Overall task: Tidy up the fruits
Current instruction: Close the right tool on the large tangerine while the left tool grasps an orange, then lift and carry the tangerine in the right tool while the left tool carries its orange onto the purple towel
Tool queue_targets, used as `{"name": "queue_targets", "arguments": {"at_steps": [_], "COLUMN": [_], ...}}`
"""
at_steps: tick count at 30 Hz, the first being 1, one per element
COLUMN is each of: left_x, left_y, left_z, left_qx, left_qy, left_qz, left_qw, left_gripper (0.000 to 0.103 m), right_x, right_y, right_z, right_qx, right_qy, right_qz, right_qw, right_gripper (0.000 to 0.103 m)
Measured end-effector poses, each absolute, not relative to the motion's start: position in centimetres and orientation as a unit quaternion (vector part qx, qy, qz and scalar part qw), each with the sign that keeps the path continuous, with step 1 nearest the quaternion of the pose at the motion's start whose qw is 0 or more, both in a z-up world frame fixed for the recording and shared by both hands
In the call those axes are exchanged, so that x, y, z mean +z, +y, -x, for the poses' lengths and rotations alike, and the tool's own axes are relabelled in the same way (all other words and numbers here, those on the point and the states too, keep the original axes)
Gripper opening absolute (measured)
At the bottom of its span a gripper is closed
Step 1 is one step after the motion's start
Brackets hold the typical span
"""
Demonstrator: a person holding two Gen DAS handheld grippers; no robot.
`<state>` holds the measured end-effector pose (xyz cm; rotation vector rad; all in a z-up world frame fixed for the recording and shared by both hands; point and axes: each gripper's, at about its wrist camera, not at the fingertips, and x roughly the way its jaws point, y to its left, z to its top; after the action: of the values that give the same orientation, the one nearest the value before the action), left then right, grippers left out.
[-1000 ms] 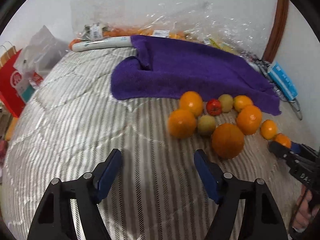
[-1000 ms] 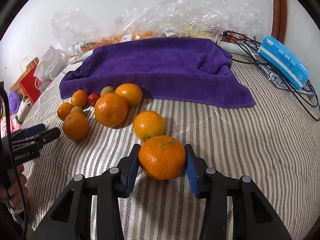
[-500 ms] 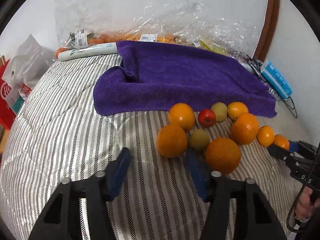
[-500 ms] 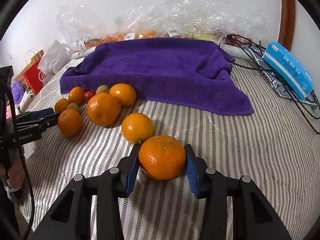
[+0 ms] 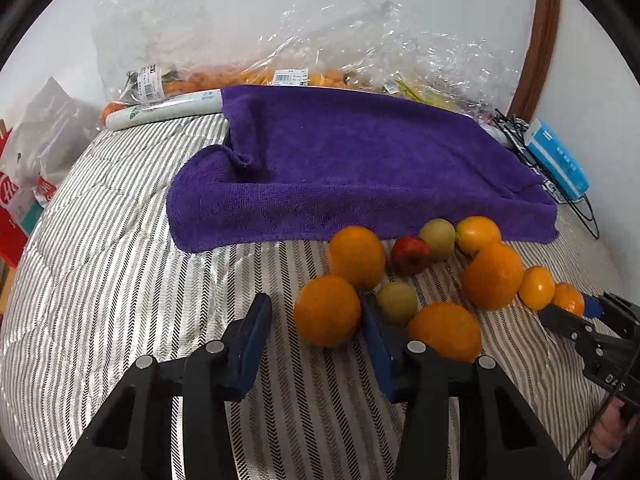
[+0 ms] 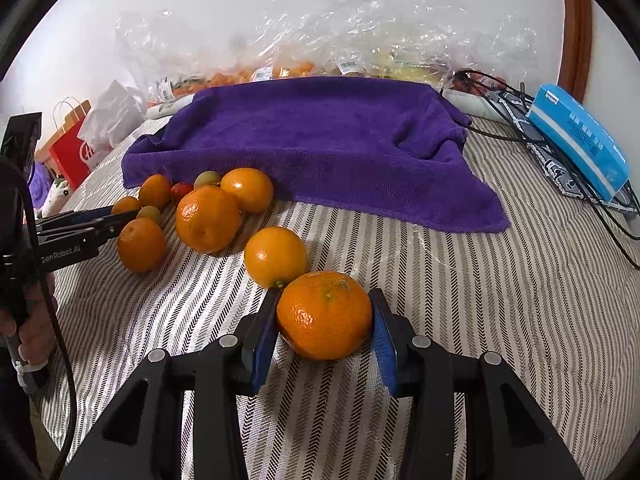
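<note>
Several oranges, two greenish fruits and a red fruit (image 5: 410, 254) lie in a cluster on the striped bedspread before a purple towel (image 5: 352, 172). My left gripper (image 5: 314, 320) is open, its jaws around the nearest orange (image 5: 327, 310) without clamping it. My right gripper (image 6: 324, 316) is shut on a large orange (image 6: 324, 314) resting on the bedspread; it shows at the right edge of the left wrist view (image 5: 568, 304). Another orange (image 6: 275, 256) sits just behind it.
Clear plastic bags (image 5: 304, 60) of produce lie along the wall behind the towel (image 6: 320, 140). A blue box (image 6: 576, 136) and black cables (image 6: 520, 120) lie at the right. A red paper bag (image 6: 72, 144) stands left, off the bed.
My left gripper has moved forward and right into the fruit cluster, so its jaws now straddle the nearest orange. My right gripper keeps its hold on the large orange.
</note>
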<state>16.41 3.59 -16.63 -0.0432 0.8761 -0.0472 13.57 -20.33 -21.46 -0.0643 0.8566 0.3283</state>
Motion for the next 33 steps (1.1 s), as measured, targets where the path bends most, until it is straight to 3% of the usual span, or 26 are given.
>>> {"name": "queue_targets", "arguments": {"at_steps": [3,4,21,33], "left_x": [-16.7,-16.7,-13.1,-9.3], "left_y": [3.2,3.2,5.9,5.2], "left_z": [-16.4,-16.4,-14.8,-20.3], "left_qx": [-0.015,-0.017,-0.028,-0.02], "left_qy": [0.425,0.424,0.412,0.365], "left_qz": [0.008,0.008,0.07,0.074], "left_qw": [0.905,0.905,0.908,0.928], "left_gripper": [0.037,0.03,0.03,0.03], "right_x": [-21.4,-21.5,-17.2,-11.1], "right_y": [-20.3,-20.3,-21.6,-18.9], "right_z": [-13.5,-13.6,-12.0,-17.0], "right_qx": [0.158,0.158,0.15,0.161], "right_qy": [0.413,0.413,0.36,0.297], "right_qz": [0.03,0.03,-0.008,0.005], "right_qw": [0.896,0.896,0.921,0.941], "right_gripper": [0.043,0.043,0.043,0.043]}}
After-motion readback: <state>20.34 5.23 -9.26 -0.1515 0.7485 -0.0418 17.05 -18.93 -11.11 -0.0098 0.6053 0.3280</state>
